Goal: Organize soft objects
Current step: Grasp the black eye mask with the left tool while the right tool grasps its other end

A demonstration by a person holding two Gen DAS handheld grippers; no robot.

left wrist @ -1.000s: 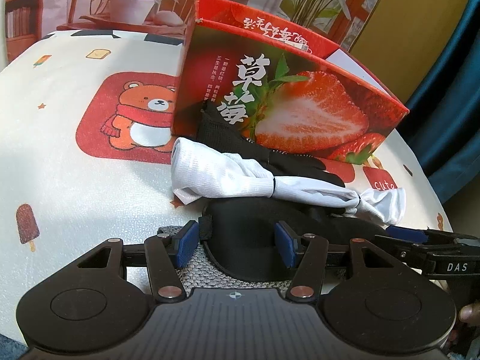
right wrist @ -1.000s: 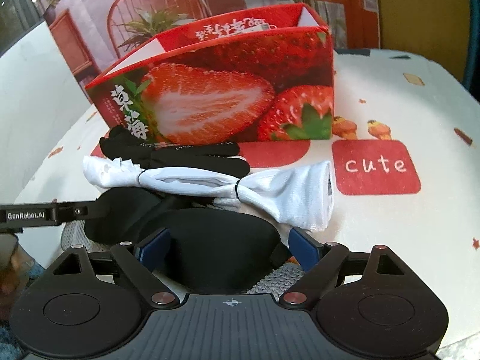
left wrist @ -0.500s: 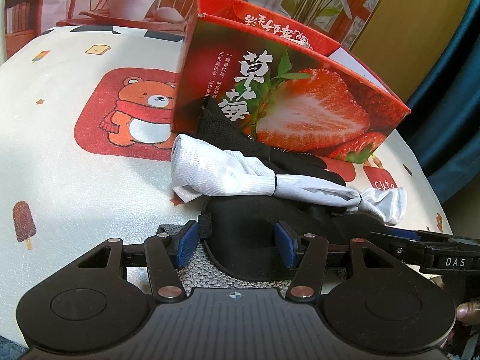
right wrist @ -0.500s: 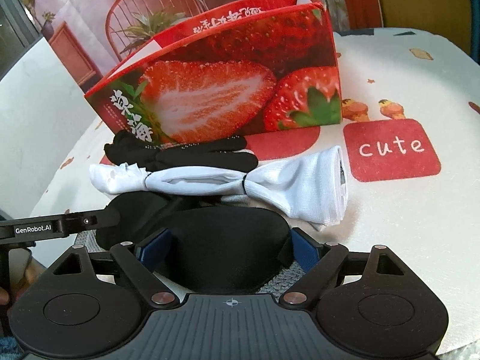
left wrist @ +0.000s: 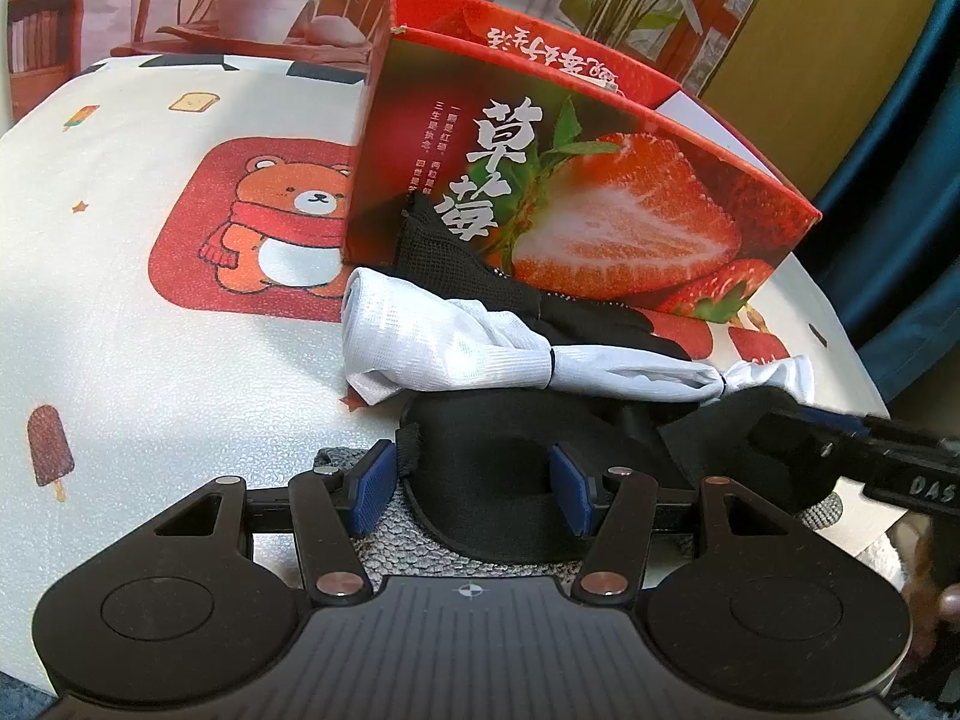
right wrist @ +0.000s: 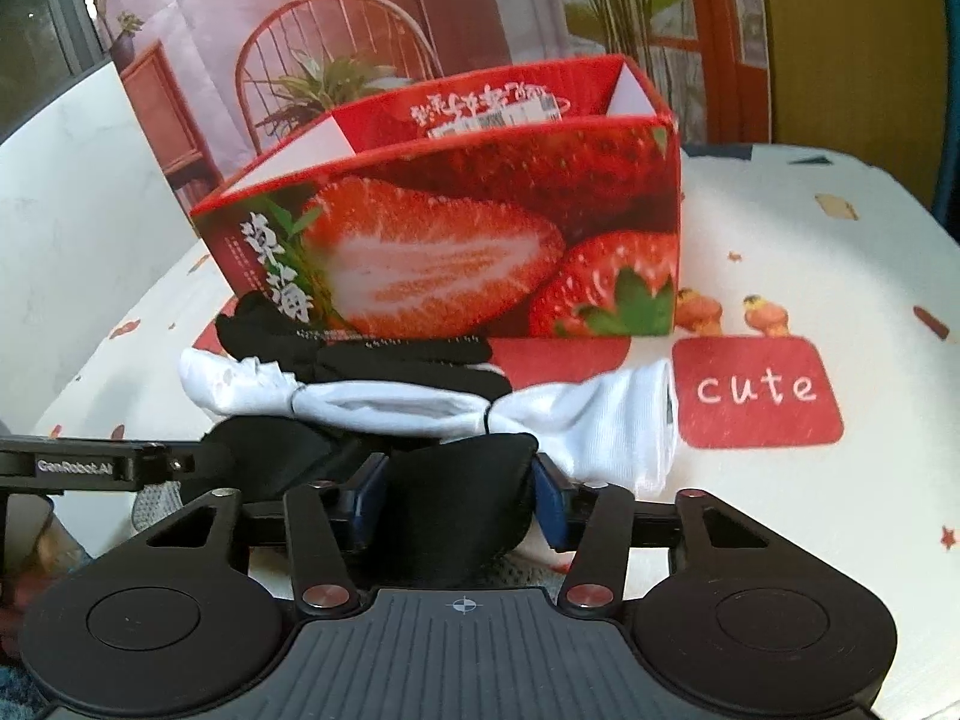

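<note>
Closest to me, my left gripper [left wrist: 474, 483] has its blue pads on either side of one end of the black sleep mask [left wrist: 510, 480], but I cannot tell if they squeeze it. My right gripper [right wrist: 459, 495] is pinching the other end of the same mask [right wrist: 456, 504], and the cloth bunches up between its pads. Under the mask lies a grey knitted cloth [left wrist: 390, 540]. Just behind the mask is a white sleeve [left wrist: 480, 348] tied with thin black bands. Behind that lie black gloves [right wrist: 360, 348], I think, touching the foot of the red strawberry box [right wrist: 480, 240]. The box stands open on the tablecloth [left wrist: 150, 360] with the bear picture.
</note>
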